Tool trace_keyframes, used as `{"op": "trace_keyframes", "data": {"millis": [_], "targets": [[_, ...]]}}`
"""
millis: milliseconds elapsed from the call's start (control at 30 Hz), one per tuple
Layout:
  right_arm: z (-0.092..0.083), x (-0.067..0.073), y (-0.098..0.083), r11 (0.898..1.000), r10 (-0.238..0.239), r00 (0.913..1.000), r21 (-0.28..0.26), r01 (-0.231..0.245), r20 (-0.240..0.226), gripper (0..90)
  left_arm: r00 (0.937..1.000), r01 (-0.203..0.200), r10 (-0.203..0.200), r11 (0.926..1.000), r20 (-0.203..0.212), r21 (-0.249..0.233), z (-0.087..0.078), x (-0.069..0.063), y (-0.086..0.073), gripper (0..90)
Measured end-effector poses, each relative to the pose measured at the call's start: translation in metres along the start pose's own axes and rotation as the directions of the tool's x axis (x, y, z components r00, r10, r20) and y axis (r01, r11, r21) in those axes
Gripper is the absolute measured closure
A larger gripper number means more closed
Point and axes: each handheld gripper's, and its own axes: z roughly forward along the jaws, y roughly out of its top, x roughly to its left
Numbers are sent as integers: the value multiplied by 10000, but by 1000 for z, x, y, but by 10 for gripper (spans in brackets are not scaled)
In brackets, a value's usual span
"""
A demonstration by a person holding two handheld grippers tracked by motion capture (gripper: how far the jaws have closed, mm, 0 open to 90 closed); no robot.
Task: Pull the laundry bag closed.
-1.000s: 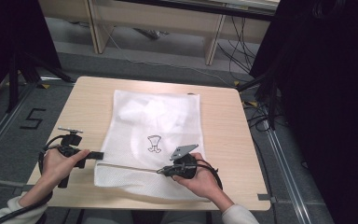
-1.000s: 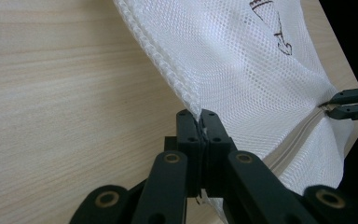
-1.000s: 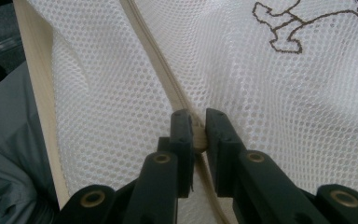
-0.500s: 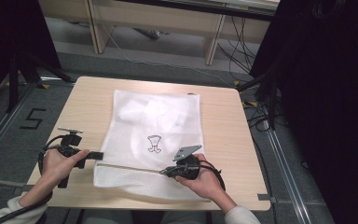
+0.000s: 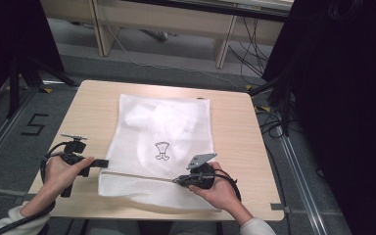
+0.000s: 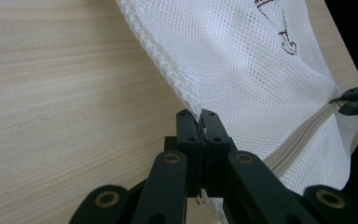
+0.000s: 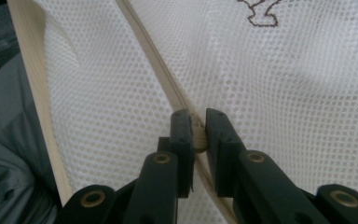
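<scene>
the white mesh bag [image 5: 161, 147] lies flat on the table [image 5: 235, 122], its left edge clamped by the left gripper [image 6: 198, 122] while the right gripper [image 7: 197, 126] pinches what looks like the zipper pull [image 7: 199, 138], so next comes a steady pull along the zipper [image 5: 137, 175].

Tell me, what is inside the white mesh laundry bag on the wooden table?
Through the white mesh laundry bag, a pale folded fabric shape shows faintly. What it is stays unclear, because the mesh covers it.
</scene>
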Motion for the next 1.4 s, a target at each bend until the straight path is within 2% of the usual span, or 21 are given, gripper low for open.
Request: {"op": "trace_keyframes", "data": {"millis": [33,67,133,200,233,267,300,500,600,633,700,733,800,933,1033,1100,1167,1233,1300,1333,1400], "targets": [[-2,-2,0,9998,-118,9998,170,116,133,826,10000,21,-21,10000,2,-1,0,0,0,873],[-2,0,-2,9996,263,9996,109,-264,58,826,10000,21,-21,10000,2,-1,0,0,0,873],[-5,-4,-3,9998,63,9999,190,-65,140,826,10000,28,-28,10000,-7,6,1,0,0,873],[-4,-5,-4,10000,-34,10000,-4,34,51,826,10000,25,-25,10000,3,2,1,-1,0,873],[-5,-4,-5,9999,127,9998,75,-128,151,826,10000,6,-6,10000,-13,21,1,-1,0,873],[-6,-3,-4,9998,108,9999,141,-110,131,826,9999,121,-121,9999,5,-85,2,-2,0,873],[-5,-3,-5,9999,92,9998,141,-94,147,826,10000,-15,15,10000,-17,38,1,-1,0,873],[-5,-4,-5,9999,104,9999,-6,-104,112,826,10000,41,-41,10000,-22,0,1,-1,0,873],[-8,-6,-7,9997,139,9997,195,-143,198,826,10000,28,-28,10000,0,28,1,0,0,873],[-8,-6,-9,9997,243,9996,25,-244,156,826,10000,53,-53,10000,0,22,1,0,0,873],[-10,-8,-10,9999,128,9997,17,-128,210,826,9999,39,-39,10000,-117,-45,2,-1,0,873],[-9,-6,-11,9994,342,9993,-53,-341,133,826,9999,75,-75,9999,-75,-73,2,-1,0,873],[-11,-8,-10,9998,167,9997,100,-169,171,826,10000,46,-46,10000,-1,19,2,-1,0,873],[-11,-8,-10,9997,223,9996,115,-225,148,826,9999,97,-99,9998,-91,-152,3,-2,-1,873],[-11,-8,-10,9997,236,9996,99,-237,136,826,10000,68,-68,10000,33,10,2,-1,0,873],[-10,-8,-11,9996,285,9996,-94,-284,84,826,9999,99,-100,9998,-75,-158,3,-1,-1,873],[-11,-8,-11,9996,265,9996,-87,-264,105,827,9998,90,-92,9999,-163,-131,2,-2,0,873],[-12,-8,-12,9994,273,9996,201,-275,97,826,9999,65,-67,9999,-153,-118,2,-1,0,873],[-12,-10,-14,9998,197,9997,-9,-197,159,826,10000,52,-52,10000,-33,-42,1,-1,0,873],[-13,-11,-15,9995,289,9995,100,-290,119,826,9999,67,-67,10000,78,1,1,-1,0,873],[-15,-11,-16,9994,334,9993,109,-335,150,826,10000,-36,36,10000,1,68,2,-2,0,873]]}}
